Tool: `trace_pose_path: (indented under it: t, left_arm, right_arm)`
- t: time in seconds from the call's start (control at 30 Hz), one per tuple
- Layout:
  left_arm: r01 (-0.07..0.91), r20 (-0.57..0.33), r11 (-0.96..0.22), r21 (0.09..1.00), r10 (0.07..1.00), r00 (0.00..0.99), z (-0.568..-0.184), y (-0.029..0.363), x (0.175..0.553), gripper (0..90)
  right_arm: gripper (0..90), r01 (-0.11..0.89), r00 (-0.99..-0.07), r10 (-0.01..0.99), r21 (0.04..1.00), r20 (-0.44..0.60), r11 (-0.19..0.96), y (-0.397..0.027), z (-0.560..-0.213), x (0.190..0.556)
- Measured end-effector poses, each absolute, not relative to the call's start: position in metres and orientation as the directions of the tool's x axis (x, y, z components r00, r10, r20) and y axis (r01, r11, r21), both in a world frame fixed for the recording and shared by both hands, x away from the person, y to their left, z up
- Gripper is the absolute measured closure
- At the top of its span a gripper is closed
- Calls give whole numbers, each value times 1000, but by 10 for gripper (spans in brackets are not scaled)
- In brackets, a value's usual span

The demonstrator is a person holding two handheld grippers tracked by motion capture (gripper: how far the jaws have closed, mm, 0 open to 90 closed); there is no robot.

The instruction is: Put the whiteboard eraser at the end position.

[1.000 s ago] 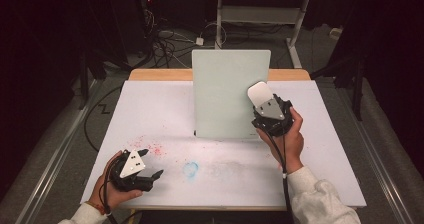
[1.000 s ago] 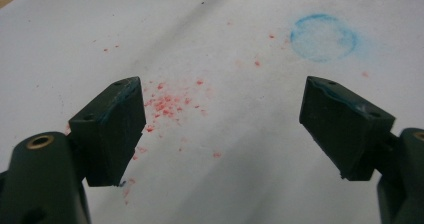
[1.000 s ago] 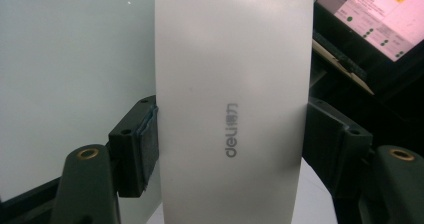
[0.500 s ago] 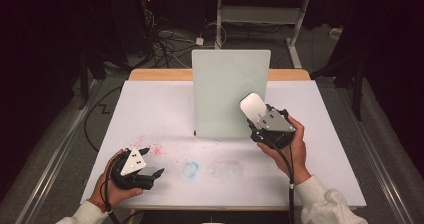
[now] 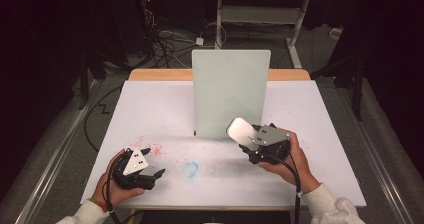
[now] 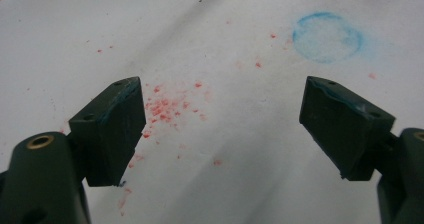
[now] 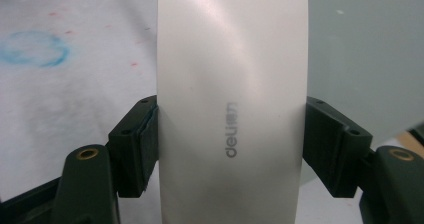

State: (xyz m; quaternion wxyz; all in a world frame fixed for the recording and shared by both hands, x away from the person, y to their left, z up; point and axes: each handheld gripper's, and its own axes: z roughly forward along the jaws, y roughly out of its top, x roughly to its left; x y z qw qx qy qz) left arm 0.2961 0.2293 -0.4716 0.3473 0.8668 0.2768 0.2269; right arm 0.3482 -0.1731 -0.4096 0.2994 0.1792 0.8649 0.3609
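My right gripper (image 5: 248, 143) is shut on a flat white eraser-like block (image 5: 241, 130) marked "deli" (image 7: 232, 99), held a little above the table just in front of the upright white board (image 5: 230, 96). Its jaws press both long sides of the block. My left gripper (image 5: 151, 163) rests low at the front left of the table, jaws wide open with nothing between them (image 6: 220, 129). Red crumbs (image 6: 167, 109) lie under it, and a blue ring smudge (image 5: 190, 169) sits between the two grippers.
The table is covered by a white sheet (image 5: 150, 109) with a wooden edge (image 5: 160, 74) at the back. A grey smear (image 5: 225, 166) lies to the right of the blue ring. Cables and dark table legs (image 5: 170, 39) are on the floor behind.
My right gripper has carried the white block down and toward the front, from high against the board to low near the table. The left gripper has barely shifted.
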Motion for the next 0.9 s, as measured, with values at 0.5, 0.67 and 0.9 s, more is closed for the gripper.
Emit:
trace_pose_path:
  t: [0.5,0.67,0.9]
  left_arm:
    - [317,210,-621,716,626,751,-472,226,296,179]
    - [317,212,-626,712,622,754,-473,225,296,178]
    - [316,210,-625,713,621,755,-473,225,296,178]
  right_arm:
    - [311,12,-934,225,606,-278,795,-146,-433,340]
    - [311,-13,-959,145,549,-244,835,-136,-438,341]
    - [310,-46,-965,91,504,-245,863,-121,-444,340]
